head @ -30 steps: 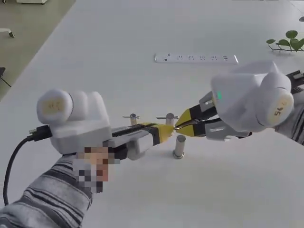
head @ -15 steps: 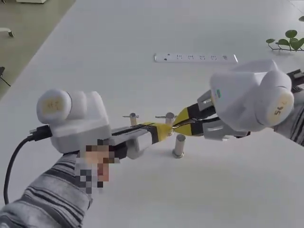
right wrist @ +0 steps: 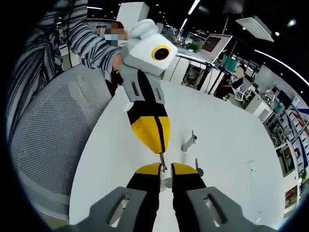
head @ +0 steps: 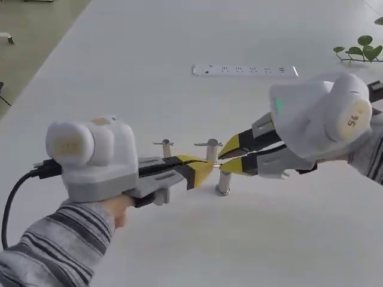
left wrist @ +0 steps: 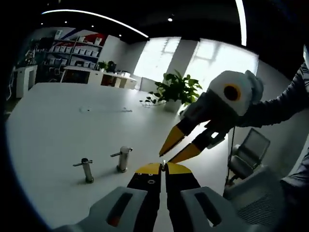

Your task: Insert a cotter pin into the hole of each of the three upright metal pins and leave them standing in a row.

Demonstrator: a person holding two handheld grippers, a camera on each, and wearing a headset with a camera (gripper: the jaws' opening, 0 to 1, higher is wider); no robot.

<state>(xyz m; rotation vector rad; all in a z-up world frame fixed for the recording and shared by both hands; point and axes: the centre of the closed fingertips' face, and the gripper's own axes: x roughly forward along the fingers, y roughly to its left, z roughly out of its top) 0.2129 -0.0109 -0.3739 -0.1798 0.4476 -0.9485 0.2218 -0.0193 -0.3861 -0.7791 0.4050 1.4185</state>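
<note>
Left hand-held gripper [head: 205, 168] and right hand-held gripper [head: 222, 161] are seen tip to tip in the air, just over the top of the bare metal pin [head: 224, 182], which stands upright on the white tabletop [head: 149, 72]. The left jaws are pressed together on one end of a cotter pin [right wrist: 162, 161]. Its long axis is carried in line with those jaws, and its free end is pointed straight at the right hand-held gripper. The right jaws are held slightly apart in a narrow V, with the free end of the cotter pin lying at their tips. Contact there cannot be made out.

Two further metal pins are shown upright beyond the bare metal pin, on the side away from the person: the nearer fitted pin [head: 211, 149] just behind it, the farther fitted pin [head: 166, 148] well to its left. Each is crossed near the top by a level cotter pin.

A power strip [head: 245, 71] is seen far beyond the bare metal pin.
</note>
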